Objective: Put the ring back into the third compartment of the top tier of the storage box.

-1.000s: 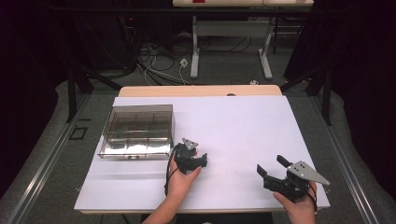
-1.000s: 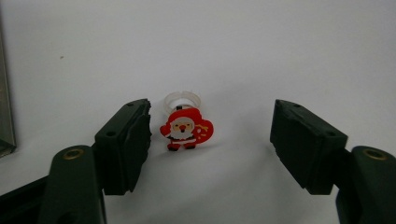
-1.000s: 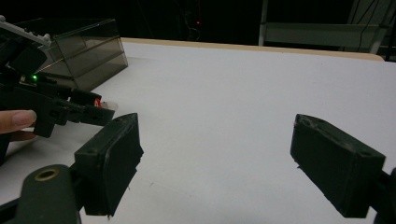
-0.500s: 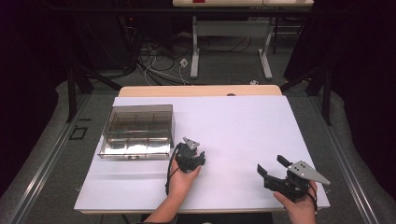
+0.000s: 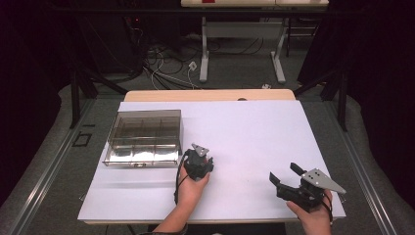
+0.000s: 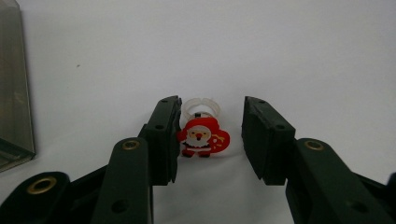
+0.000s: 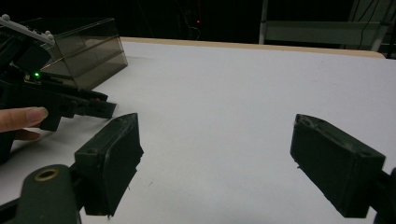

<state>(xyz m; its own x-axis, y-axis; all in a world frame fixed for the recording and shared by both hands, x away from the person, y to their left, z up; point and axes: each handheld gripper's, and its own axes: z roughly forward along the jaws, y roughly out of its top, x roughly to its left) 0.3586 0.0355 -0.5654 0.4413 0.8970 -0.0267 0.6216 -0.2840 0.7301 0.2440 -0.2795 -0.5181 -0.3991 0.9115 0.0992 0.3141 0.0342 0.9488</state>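
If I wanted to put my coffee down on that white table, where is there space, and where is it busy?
The widest bare stretch of the table runs from the clear box to the far right edge. There is more free room between the left tool and the right tool. The crowded spot is beside the box, where the left tool straddles a small Santa ring.

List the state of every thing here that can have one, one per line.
Left hand-held gripper: open, jaws on either side of the Santa ring, not closed on it.
Right hand-held gripper: open wide, nothing between its jaws.
Santa ring: lying on the white table, close to one jaw.
Clear compartment box: on the table, apparently empty; lid state unclear.
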